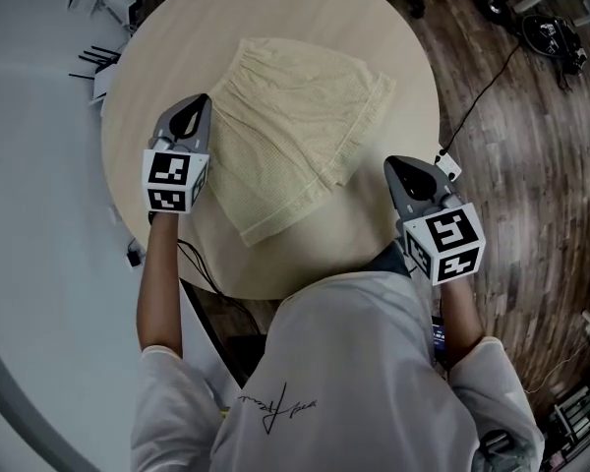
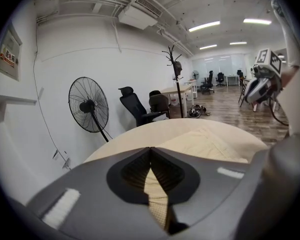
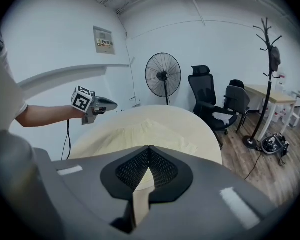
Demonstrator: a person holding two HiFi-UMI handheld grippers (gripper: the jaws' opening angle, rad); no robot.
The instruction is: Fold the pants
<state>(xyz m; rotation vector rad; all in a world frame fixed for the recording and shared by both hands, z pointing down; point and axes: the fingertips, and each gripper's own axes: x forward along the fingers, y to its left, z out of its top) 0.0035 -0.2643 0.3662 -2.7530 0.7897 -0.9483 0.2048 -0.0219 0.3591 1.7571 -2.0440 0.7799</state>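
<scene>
Pale yellow pants [image 1: 295, 126] lie folded in the middle of a round beige table [image 1: 374, 28]. My left gripper [image 1: 204, 99] is shut with nothing in it, its tips hovering at the left edge of the pants [image 2: 205, 141]. The left jaws [image 2: 150, 148] meet at the tip, and fabric shows below the gap. My right gripper [image 1: 390, 162] is shut and empty over the table's right front edge, apart from the pants [image 3: 140, 131]. The right jaws [image 3: 149, 147] are closed. Each gripper shows in the other's view: the left gripper [image 3: 113, 104] and the right gripper [image 2: 246, 99].
A standing fan [image 2: 88, 106], office chairs [image 2: 137, 109] and a coat stand [image 2: 176, 84] stand beyond the table's far side. Cables and gear [image 1: 551, 32] lie on the wooden floor to the right. The person stands at the table's near edge.
</scene>
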